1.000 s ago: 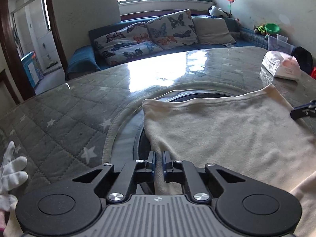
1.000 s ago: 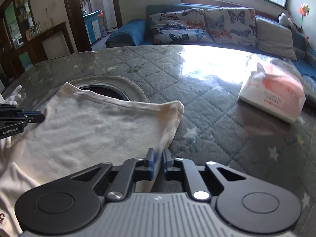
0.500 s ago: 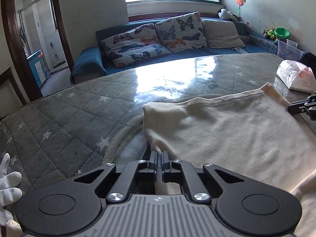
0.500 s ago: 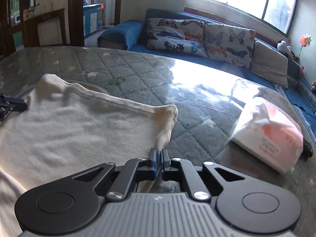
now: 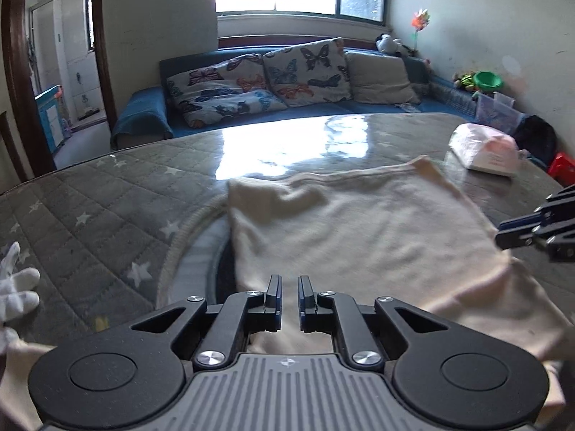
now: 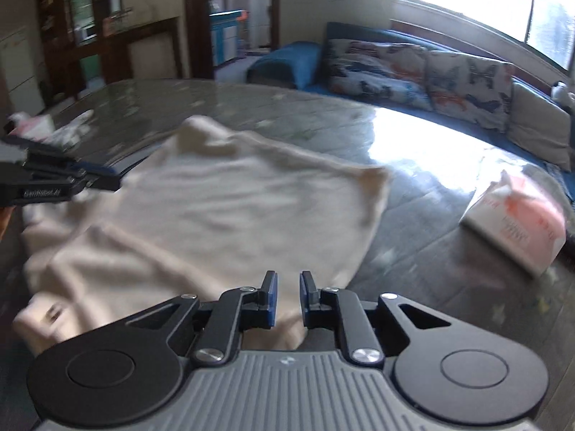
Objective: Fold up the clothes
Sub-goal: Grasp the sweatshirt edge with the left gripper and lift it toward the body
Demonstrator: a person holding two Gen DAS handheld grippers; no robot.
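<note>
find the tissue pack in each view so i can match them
Left wrist: tissue pack far right, on the table beyond the cloth's right corner.
Right wrist: tissue pack right of centre, right of the cloth.
Shared landmark: butterfly cushions on the sofa behind.

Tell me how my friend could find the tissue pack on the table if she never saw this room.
Start at the big round table with the grey quilted star cover. A cream garment lies spread in its middle; look past that garment's right corner, toward the blue sofa. The tissue pack sits there alone, a soft white packet with pink print, the only pink-and-white thing on that side.
</note>
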